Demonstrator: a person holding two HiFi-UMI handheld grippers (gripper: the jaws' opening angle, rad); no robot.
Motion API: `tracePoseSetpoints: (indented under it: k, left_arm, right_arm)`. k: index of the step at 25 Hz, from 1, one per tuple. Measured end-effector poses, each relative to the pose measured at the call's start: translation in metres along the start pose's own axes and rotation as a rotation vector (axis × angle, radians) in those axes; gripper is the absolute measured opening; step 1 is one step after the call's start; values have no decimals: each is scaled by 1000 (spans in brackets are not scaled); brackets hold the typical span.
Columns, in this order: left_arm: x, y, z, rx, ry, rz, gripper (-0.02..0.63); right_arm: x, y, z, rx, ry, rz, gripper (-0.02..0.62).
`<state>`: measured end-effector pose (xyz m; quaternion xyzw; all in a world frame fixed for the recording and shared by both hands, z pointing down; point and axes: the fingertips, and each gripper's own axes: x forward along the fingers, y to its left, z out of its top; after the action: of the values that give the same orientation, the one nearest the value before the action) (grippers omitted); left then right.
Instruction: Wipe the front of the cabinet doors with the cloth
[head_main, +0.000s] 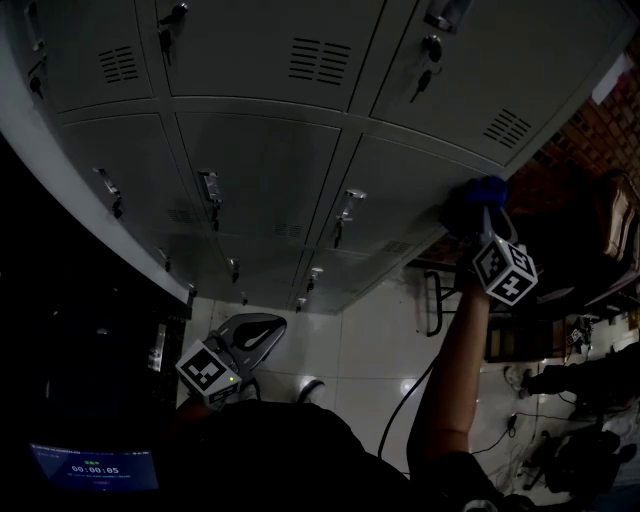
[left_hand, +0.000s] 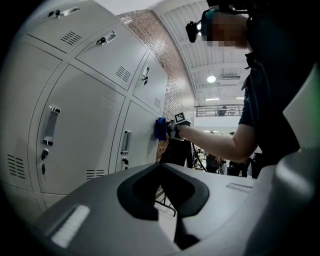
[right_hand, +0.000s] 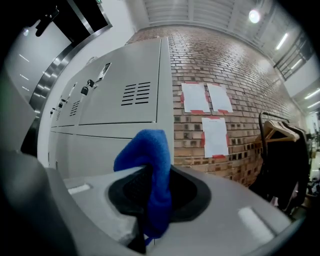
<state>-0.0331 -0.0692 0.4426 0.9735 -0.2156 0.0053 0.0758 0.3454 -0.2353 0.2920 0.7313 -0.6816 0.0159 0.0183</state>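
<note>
Grey metal cabinet doors (head_main: 265, 175) fill the head view, each with a handle and a lock. My right gripper (head_main: 480, 207) is shut on a blue cloth (head_main: 487, 188) and presses it against the far-right door (head_main: 400, 200) of the middle row, near that door's right edge. In the right gripper view the cloth (right_hand: 152, 175) stands folded between the jaws, and the doors (right_hand: 120, 95) run off to the left. My left gripper (head_main: 248, 338) hangs low, away from the cabinet, shut with nothing in it. The left gripper view shows the cloth (left_hand: 160, 128) on the door (left_hand: 137, 135).
A brick wall (right_hand: 235, 75) with taped paper sheets (right_hand: 206, 97) adjoins the cabinet's right end. A rack with hanging clothes (right_hand: 285, 160) stands beyond it. A cable (head_main: 405, 400) trails over the white floor, and a metal frame (head_main: 432, 300) stands near the cabinet's corner. A timer screen (head_main: 95, 467) glows bottom left.
</note>
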Motion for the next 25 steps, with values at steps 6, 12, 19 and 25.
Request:
tracePoseSetpoints:
  k: [6,12,19,25]
  left_arm:
    - [1,-4,-5,-2,10,5,0]
    - [2,-7,-1,6,8,9,0]
    - [-9,0,-2,5,5,43,0]
    - [-16,7,-4,-3,3,65,0]
  right_arm:
    - [-20,58,5,-14,-60,112,67]
    - [-17,169,-13,-20,-45,332,67]
    - [15,246,-36,-71,12,462,67]
    - [33,247,-41,-87,31,445,67]
